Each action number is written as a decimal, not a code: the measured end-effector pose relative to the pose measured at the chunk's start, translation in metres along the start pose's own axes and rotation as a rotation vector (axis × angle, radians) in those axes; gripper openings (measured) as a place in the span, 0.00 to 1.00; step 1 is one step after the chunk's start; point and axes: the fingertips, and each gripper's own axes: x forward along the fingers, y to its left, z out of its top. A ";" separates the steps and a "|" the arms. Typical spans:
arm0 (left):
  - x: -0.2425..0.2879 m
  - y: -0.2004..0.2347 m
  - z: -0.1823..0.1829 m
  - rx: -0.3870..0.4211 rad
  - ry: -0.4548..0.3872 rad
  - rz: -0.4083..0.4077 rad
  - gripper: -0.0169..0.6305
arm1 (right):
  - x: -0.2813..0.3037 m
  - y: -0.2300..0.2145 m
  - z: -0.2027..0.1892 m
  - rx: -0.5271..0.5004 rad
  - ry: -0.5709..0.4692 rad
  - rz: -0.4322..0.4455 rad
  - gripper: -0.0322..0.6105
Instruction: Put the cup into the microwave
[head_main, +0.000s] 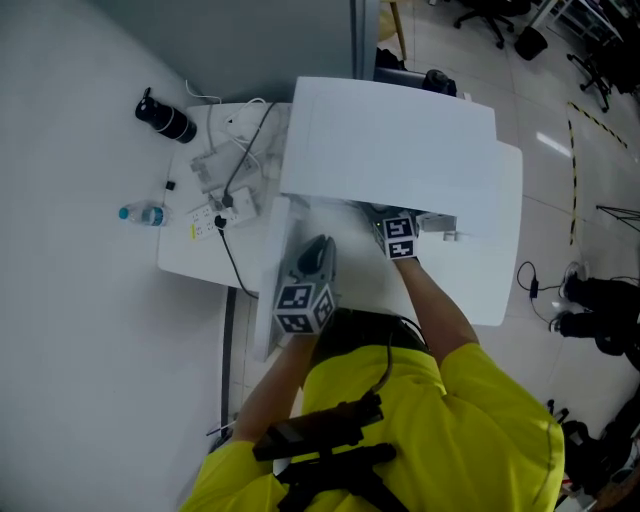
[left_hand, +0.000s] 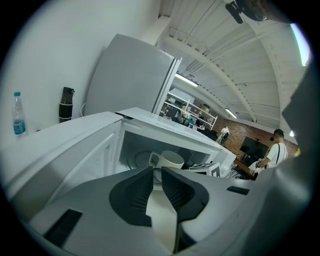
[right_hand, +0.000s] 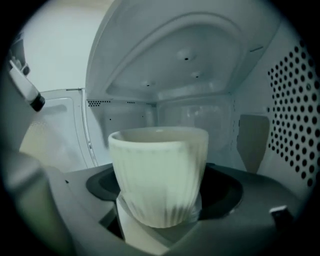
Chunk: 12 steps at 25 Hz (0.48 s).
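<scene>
Right gripper clasps the ribbed cup inside the microwave; best set it down level before releasing. Left gripper narrow, empty.

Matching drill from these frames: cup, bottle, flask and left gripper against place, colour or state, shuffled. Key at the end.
1 cup
2 bottle
3 flask
4 left gripper

A black, upright
B clear, blue cap
C nothing between its jaws, outside the microwave
D gripped, inside the microwave

Pairs: 1-D, 2-B, 3-A, 4-C
</scene>
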 end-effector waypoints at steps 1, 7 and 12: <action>0.001 0.000 0.000 0.001 0.002 -0.001 0.08 | 0.001 0.000 0.001 -0.002 -0.004 -0.002 0.77; 0.003 -0.007 -0.004 -0.004 0.015 -0.011 0.08 | 0.006 -0.001 0.001 -0.001 -0.016 -0.002 0.78; 0.006 -0.008 -0.004 -0.007 0.016 -0.015 0.08 | 0.015 -0.005 0.005 -0.010 -0.035 -0.008 0.78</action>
